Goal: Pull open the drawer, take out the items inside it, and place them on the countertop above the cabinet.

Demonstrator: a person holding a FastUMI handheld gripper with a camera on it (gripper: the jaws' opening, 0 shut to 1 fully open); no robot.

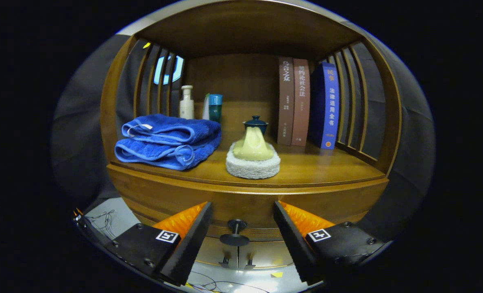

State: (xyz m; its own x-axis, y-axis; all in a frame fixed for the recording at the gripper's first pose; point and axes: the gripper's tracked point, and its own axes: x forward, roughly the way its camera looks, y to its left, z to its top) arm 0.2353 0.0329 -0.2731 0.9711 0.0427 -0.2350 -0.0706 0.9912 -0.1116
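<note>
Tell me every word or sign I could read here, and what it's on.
"乌合之众": left brown book.
"法律适用全书": blue book.
Middle brown book: too blurred.
Cream bottle, teal bottle: nothing legible.
Gripper: square patterned markers, no words; jaws open before the drawer knob.

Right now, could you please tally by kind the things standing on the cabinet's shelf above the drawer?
Books: 3
Bottles: 2
Folded blue towels: 2
Lidded teapot behind a yellow cloth on a white pad: 1
Total: 8
The tongs are open, with the drawer knob between the fingers.
</note>
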